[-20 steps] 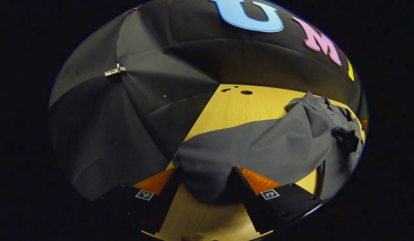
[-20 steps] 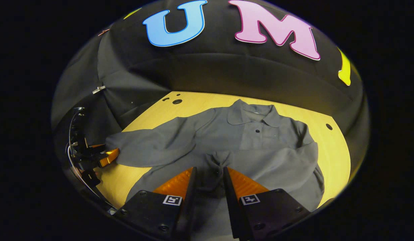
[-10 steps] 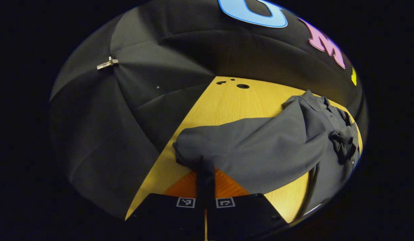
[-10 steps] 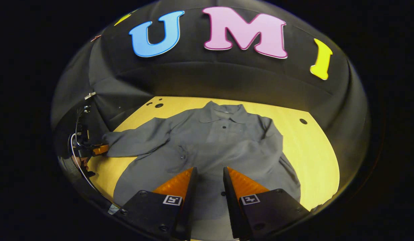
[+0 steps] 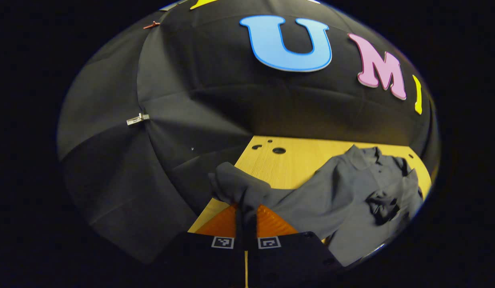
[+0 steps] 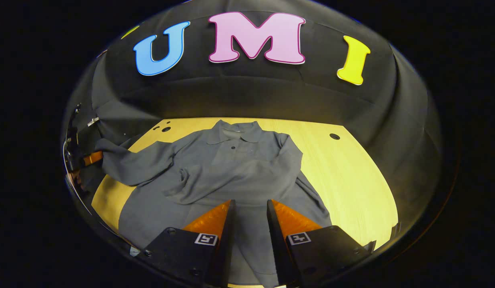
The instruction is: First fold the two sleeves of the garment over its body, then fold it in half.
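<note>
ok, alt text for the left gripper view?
The left gripper is shut on the cuff of a grey shirt's sleeve, lifted off the wooden table. The rest of the shirt lies to the right, its other sleeve folded over the body.

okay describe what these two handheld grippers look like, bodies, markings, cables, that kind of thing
Both match: the left gripper and the right gripper each have a black blocky body with screw holes, and a small square black-and-white marker tag at the base of each jaw. In the right gripper view, the left gripper shows farther off, with a thin looping cable along it.
</note>
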The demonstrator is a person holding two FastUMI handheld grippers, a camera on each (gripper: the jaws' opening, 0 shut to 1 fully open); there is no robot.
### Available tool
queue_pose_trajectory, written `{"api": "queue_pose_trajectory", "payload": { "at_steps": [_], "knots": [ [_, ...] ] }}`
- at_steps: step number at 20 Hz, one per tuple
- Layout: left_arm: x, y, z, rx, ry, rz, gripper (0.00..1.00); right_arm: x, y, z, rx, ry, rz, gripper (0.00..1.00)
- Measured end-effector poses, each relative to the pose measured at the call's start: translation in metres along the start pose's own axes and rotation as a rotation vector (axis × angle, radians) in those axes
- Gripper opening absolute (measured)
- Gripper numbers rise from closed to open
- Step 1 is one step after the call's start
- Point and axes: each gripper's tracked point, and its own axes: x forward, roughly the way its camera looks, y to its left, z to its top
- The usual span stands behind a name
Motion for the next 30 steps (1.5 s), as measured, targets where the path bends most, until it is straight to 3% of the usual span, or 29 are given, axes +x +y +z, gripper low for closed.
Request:
{"api": "queue_pose_trajectory", "payload": {
  "at_steps": [5,11,20,30],
  "knots": [
    [-0.026,-0.05,0.044,0.033,-0.083,-0.06,0.07,-0.002,-0.028,-0.02,0.008,0.024,-0.005,0.49],
    [-0.044,-0.146,0.063,0.103,-0.113,-0.181,0.07,-0.001,-0.069,-0.03,0.049,0.036,-0.037,0.48],
    [-0.052,-0.288,0.035,0.131,-0.045,-0.358,0.07,0.002,-0.125,-0.049,0.085,0.071,-0.081,0.48],
    [-0.039,-0.389,-0.038,0.214,0.078,-0.412,0.07,0.018,-0.18,-0.067,0.105,0.129,-0.079,0.49]
  ]
}}
